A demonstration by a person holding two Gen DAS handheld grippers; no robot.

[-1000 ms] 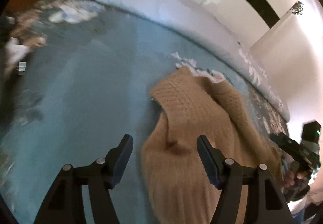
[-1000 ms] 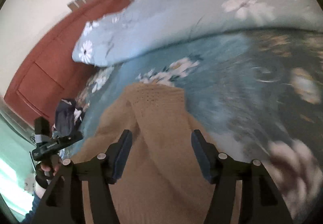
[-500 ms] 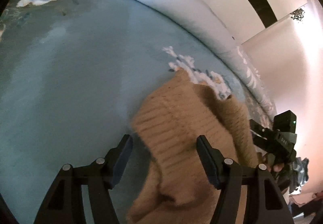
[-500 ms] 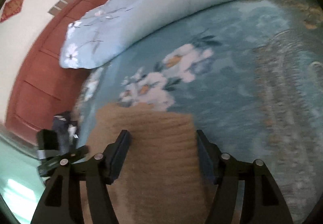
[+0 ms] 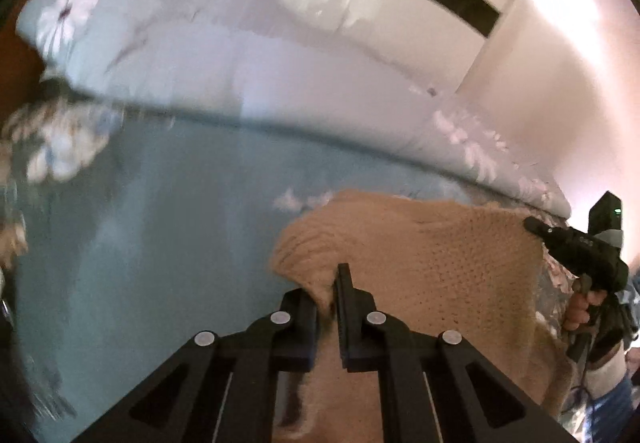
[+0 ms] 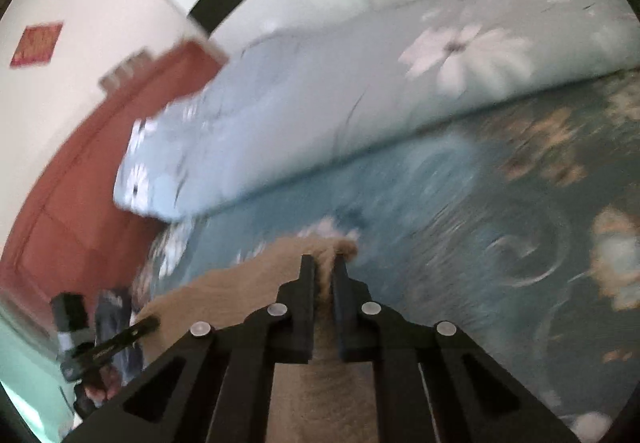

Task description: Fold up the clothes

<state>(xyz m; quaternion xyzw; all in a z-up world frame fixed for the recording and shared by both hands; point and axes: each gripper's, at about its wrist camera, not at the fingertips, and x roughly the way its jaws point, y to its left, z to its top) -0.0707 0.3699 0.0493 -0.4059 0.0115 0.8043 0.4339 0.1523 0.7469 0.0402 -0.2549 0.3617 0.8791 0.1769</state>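
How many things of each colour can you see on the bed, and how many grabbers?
Tan knitted sweater: 1
Pale blue flowered quilt rolled along the back of the bed: 1
Teal flowered bedsheet: 1
Black two-finger grippers, both pinching the sweater: 2 (left gripper, right gripper)
Total: 5

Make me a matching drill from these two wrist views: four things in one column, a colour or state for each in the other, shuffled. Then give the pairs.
Things:
1. sweater
2. bedsheet
3. duvet
4. left tool

Colour or state:
A. pale blue with white flowers, bunched along the far side of the bed
B. tan knit
C. shut on a corner of knit fabric
D. teal, floral, spread under the garment

Pairs: 1-B, 2-D, 3-A, 4-C
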